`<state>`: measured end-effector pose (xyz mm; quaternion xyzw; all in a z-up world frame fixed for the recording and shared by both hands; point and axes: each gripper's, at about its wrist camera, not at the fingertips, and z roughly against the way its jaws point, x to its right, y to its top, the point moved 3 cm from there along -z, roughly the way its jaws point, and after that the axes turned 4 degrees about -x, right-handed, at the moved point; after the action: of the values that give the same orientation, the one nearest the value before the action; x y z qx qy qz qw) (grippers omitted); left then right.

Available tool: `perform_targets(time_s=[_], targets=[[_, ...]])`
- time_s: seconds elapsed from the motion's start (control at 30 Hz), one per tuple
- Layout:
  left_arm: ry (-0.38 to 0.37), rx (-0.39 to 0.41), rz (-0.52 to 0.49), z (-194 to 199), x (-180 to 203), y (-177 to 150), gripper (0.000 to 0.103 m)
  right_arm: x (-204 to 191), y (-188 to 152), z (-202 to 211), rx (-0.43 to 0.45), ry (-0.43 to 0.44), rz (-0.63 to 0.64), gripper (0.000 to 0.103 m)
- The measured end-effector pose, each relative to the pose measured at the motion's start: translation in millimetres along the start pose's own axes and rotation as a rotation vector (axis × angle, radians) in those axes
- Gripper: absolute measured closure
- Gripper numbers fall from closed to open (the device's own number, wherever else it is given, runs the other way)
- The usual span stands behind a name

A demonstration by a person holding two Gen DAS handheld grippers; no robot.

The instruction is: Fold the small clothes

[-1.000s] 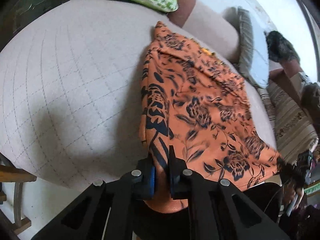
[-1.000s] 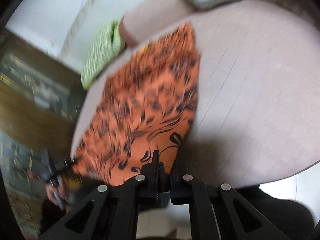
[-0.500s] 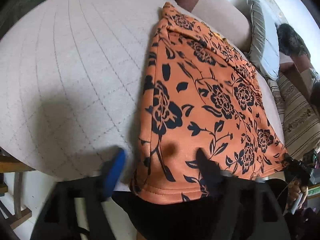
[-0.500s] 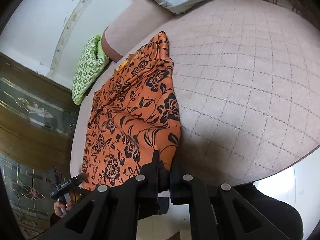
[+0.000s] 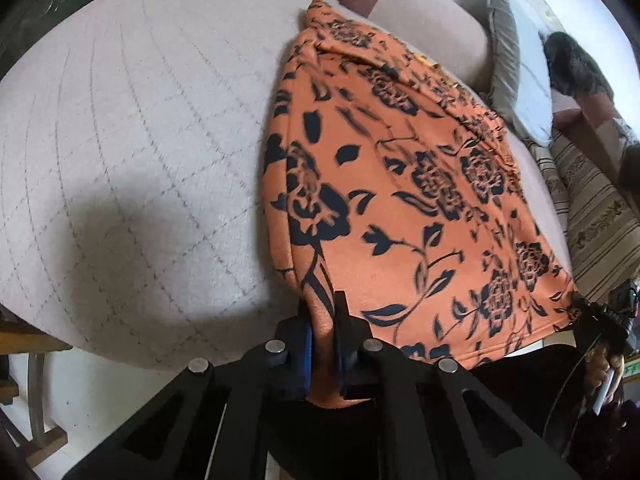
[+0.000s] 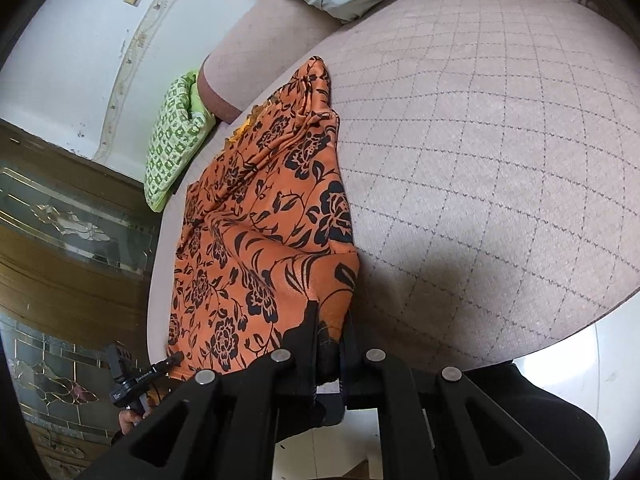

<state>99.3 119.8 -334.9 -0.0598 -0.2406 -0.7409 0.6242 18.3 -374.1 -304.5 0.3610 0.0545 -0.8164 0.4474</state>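
Note:
An orange garment with a black flower print (image 5: 400, 184) lies spread on a pinkish quilted cushion (image 5: 140, 140); it also shows in the right wrist view (image 6: 264, 216). My left gripper (image 5: 323, 312) is shut on the garment's near left corner at the cushion's front edge. My right gripper (image 6: 331, 320) is shut on the garment's near right corner. Each gripper shows small in the other's view: the right gripper (image 5: 588, 308) and the left gripper (image 6: 172, 360), each at its corner of the hem.
A green patterned pillow (image 6: 176, 136) lies at the far end beside a brown bolster (image 5: 420, 28). A grey pillow (image 5: 516, 80) and striped cushions (image 5: 592, 208) lie to the right. A wooden chair (image 5: 24, 380) stands at lower left. Dark wooden panelling (image 6: 72, 240) runs along one side.
My left gripper, open half a second ago, has shut again on the near left corner. The right gripper has stayed shut on its corner. The garment lies flatter than one second ago.

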Motion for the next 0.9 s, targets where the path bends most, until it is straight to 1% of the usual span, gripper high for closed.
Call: perform_targets(time_s=[0.03,0.1,0.13,0.17,0.3,0.47,0.6,0.7,0.8,0.9], targets=[[-0.011,0.004,-0.002,3,2,1,0.095,-2,0,2,0.004,0.006,0.005,0.095],[-0.069,0.022,0.001,14,9,8,0.095,-4,2,5,0.01,0.022,0.01,0.096],[-0.113,0.042,0.003,25,14,15,0.095,-5,4,8,0.015,0.034,0.01,0.096],[-0.138,0.06,0.0,33,18,22,0.095,-7,7,10,0.02,0.052,0.006,0.096],[-0.202,0.135,-0.033,66,39,56,0.095,-18,22,22,0.051,0.113,0.005,0.096],[-0.251,0.191,-0.05,86,57,100,0.095,-41,60,33,0.103,0.192,0.018,0.096],[-0.275,0.198,-0.022,80,59,144,0.095,-57,105,25,0.126,0.23,0.002,0.096],[-0.262,0.194,-0.009,66,57,185,0.095,-67,150,8,0.136,0.225,-0.006,0.096],[-0.246,0.18,0.014,46,50,230,0.095,-69,207,-22,0.134,0.198,-0.041,0.096],[-0.222,0.164,0.048,19,36,272,0.095,-60,256,-53,0.141,0.184,-0.093,0.096]])
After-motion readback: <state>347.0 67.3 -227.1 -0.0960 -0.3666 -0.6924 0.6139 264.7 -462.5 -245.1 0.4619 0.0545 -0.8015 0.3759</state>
